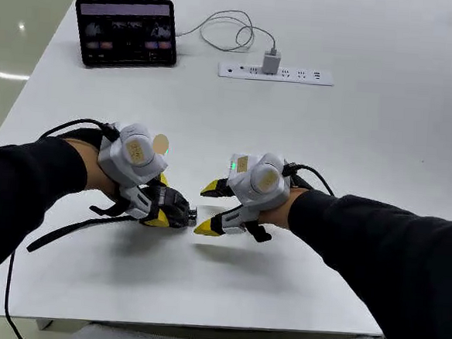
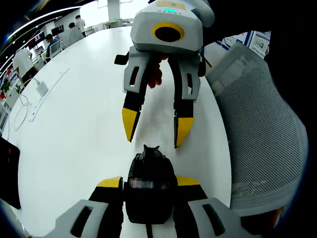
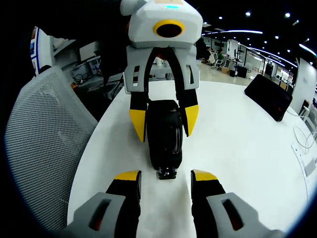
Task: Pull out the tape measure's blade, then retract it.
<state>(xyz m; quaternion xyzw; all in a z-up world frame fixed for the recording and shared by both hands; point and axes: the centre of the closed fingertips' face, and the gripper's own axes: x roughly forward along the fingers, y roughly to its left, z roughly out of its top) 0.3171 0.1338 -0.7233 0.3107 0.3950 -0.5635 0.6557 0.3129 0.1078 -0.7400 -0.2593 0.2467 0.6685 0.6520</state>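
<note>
Clamping tape measure: left tool

The left gripper hides much of the tape measure.

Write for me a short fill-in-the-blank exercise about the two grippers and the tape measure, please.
1. The left gripper grips a tape measure whose case is ___.
2. The right gripper faces it with its jaws ___.
3. The fingertips of both grippers are coloured ___.

Missing words: black; open; yellow.
</note>
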